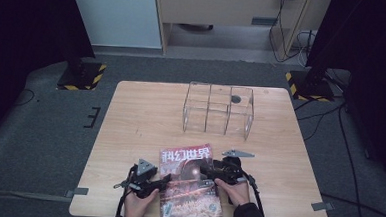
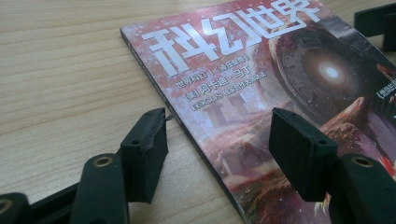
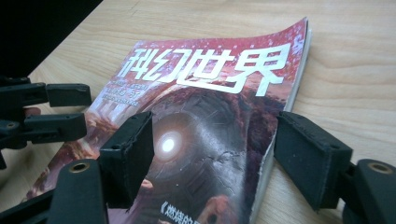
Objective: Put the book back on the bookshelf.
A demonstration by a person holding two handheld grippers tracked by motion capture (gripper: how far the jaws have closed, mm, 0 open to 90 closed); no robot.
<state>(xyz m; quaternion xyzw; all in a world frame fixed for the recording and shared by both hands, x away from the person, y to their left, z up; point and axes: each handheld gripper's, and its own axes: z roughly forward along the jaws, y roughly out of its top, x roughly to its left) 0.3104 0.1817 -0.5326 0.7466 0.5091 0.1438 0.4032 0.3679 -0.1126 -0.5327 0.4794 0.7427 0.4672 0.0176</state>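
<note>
A magazine (image 1: 192, 197) with a red cover and white title lies flat near the table's front edge, between my two hands. My left gripper (image 1: 165, 180) sits at the magazine's left side, pointing right. In the left gripper view the magazine (image 2: 243, 60) has its spine running between the jaws of the left gripper (image 2: 219, 140), one jaw on the wood and one above the cover, open. My right gripper (image 1: 203, 171) points left from the right side. In its own view the right gripper (image 3: 217, 149) straddles the page edge of the magazine (image 3: 210, 84), open, pads not pressing.
A clear rack (image 1: 218, 110) with three compartments stands at the back middle of the wooden table (image 1: 140, 116). Bare wood lies between it and the magazine. Black stands with striped bases (image 1: 81, 76) rest on the floor beyond the table corners.
</note>
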